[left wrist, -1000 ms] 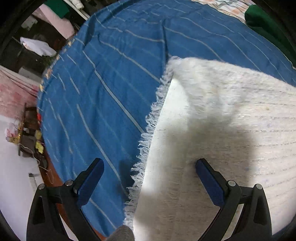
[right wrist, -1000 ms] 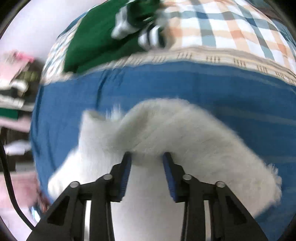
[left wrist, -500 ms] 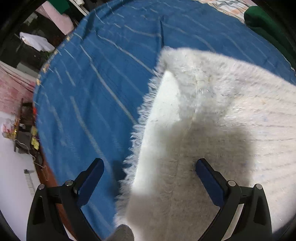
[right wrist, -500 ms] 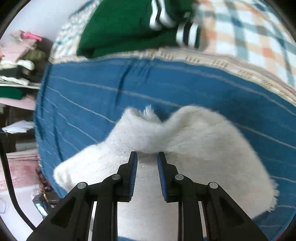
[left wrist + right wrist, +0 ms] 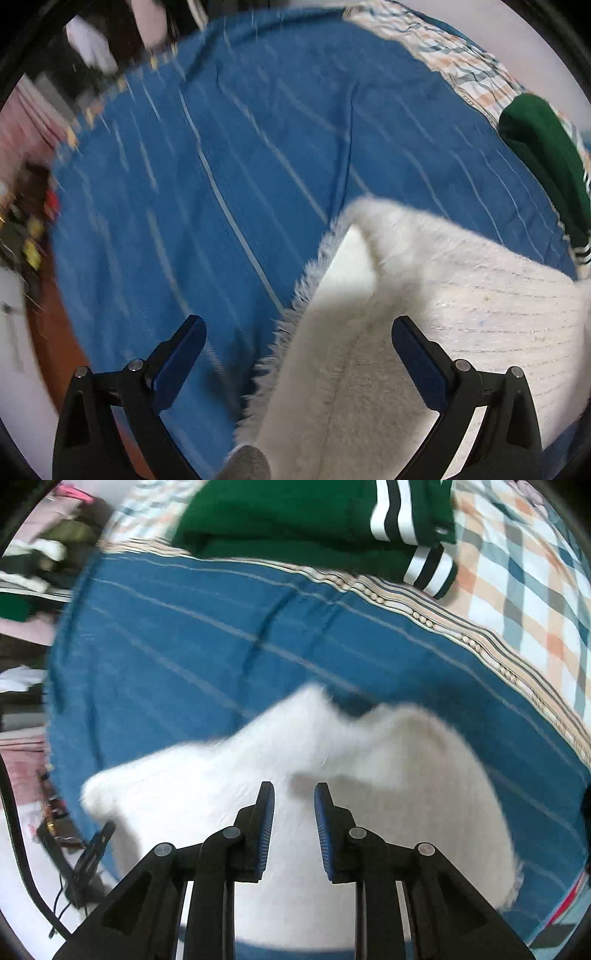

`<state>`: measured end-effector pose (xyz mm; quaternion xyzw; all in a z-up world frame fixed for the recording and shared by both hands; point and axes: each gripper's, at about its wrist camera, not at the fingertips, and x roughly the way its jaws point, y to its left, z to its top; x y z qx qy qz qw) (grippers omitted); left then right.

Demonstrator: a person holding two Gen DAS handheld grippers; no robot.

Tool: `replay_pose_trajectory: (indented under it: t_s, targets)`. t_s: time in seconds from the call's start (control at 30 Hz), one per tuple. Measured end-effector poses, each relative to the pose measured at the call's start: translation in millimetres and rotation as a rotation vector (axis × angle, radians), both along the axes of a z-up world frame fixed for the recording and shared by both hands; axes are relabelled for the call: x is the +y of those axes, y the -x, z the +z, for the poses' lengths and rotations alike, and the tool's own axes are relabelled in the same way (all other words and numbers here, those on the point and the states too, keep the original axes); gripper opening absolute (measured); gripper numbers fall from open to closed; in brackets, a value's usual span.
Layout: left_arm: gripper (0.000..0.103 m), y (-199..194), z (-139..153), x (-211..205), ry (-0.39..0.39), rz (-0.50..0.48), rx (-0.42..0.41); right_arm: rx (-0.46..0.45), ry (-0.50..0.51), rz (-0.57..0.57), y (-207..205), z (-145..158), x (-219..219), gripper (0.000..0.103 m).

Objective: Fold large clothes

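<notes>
1. White fuzzy garment (image 5: 424, 332) lies on the blue striped bedspread (image 5: 221, 184) – part folded, one fringed edge showing toward the left, a doubled layer on top with a paler smooth patch exposed near its far corner.
2. Left tongs (image 5: 295, 350): spread wide, nothing between the tips. Left tip hangs over bare bedspread, right tip over the garment; the fringed edge runs up between them.
3. Right tongs (image 5: 294, 812): narrow gap, above the middle of the white garment (image 5: 295, 775). No cloth visibly pinched between the tips, so I read them as slightly apart and not holding. The view is smeared here, so contact with the fabric cannot be told.
4. Green garment with white stripes (image 5: 314, 524) lies folded farther up the bed on the checked sheet (image 5: 517, 572), well apart from the white one.
5. Judgement: a fold has been laid over and the next grip is being lined up – probably the fringed edge on the left side.
6. Risks from here:
   - thick, fluffy pile could slip out of a shallow pinch, letting the fold spring open
   - the left tongs straddle the edge, so closing low could catch the bedspread along with the garment and drag it
   - grabbing only the top layer would skew the stack
   - fringe snagging on the tip pads
</notes>
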<state>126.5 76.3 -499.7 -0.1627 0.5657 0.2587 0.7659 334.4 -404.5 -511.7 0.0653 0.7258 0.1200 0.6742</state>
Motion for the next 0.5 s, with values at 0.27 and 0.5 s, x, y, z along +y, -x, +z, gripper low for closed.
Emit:
replay_pose_trajectory:
  t_s: [0.27, 0.5]
  targets:
    - [0.103, -22.6, 30.2, -73.3, -0.046, -0.123, 0.019, 0.2, 0.086, 0.003, 32.1, -95.5, 10.3, 0.022]
    - [0.103, -65.5, 23.2, -172.5, 0.06, -0.274, 0.008, 0.103, -0.109, -0.084, 42.9, -31.2, -51.9, 0.037]
